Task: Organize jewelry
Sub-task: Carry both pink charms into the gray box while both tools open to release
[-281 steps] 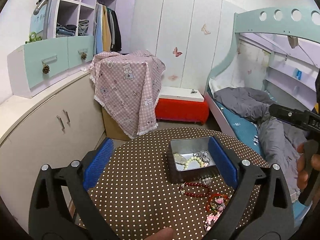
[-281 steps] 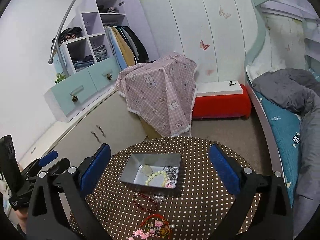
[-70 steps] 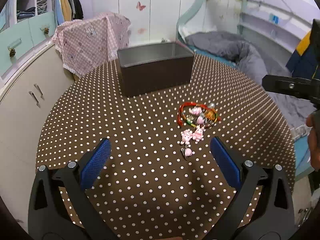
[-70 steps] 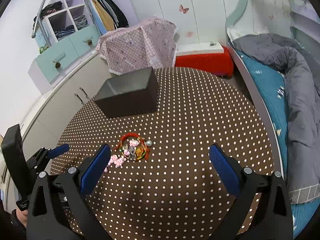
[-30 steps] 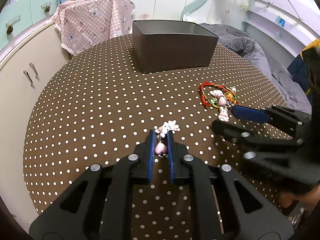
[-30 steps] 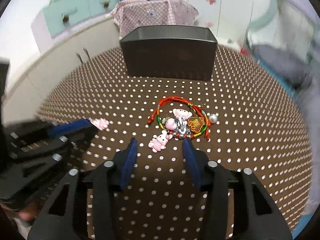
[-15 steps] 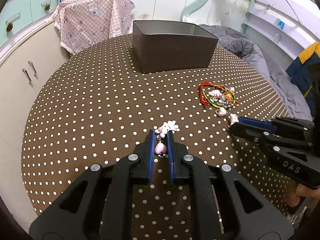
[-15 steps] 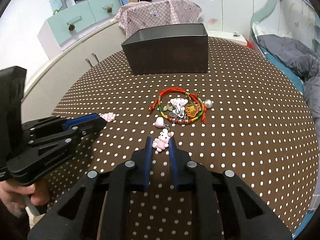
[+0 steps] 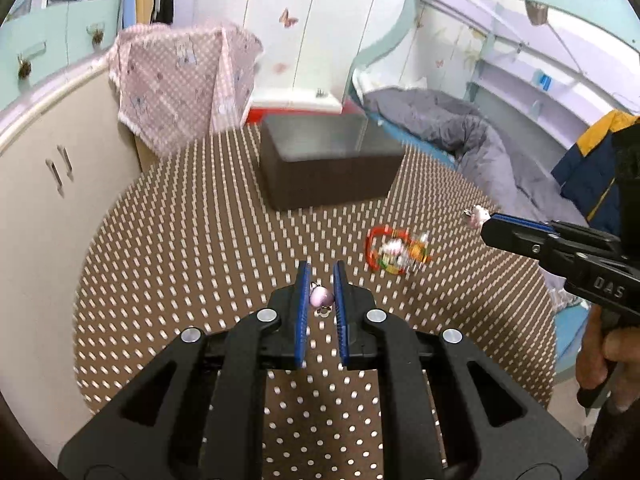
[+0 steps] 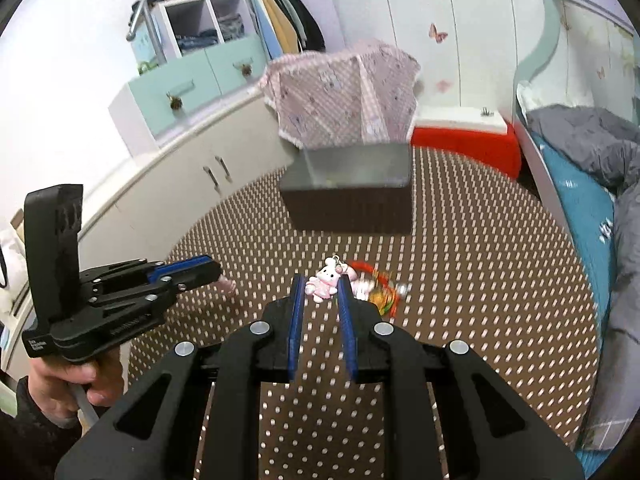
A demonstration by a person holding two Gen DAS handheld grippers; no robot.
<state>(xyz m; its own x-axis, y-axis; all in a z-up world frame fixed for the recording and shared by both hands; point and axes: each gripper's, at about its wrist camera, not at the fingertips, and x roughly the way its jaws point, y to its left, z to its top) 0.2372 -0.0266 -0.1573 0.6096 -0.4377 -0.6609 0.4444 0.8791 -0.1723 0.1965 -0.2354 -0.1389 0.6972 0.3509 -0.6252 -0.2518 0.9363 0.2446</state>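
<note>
My left gripper [image 9: 320,280] is shut on a pink heart charm [image 9: 320,298] and holds it above the dotted table. It shows at the left of the right wrist view [image 10: 218,270]. My right gripper [image 10: 322,284] is shut on a pink bunny charm [image 10: 325,282], lifted off the table; it also shows in the left wrist view [image 9: 486,220]. A red cord bracelet with charms [image 9: 396,254] lies on the cloth between the grippers. The dark metal jewelry box [image 9: 326,160] stands open at the far side; its contents are hidden.
The round table has a brown polka-dot cloth [image 9: 200,240]. A cream cabinet [image 9: 44,184] runs along the left. A bed with grey bedding [image 9: 460,136] is at the right. A pink checked cloth [image 10: 344,92] drapes behind the box.
Both grippers have risen from the table with their charms and tilted up toward the box. The right gripper's bunny charm has left the cloth. The bracelet stays put.
</note>
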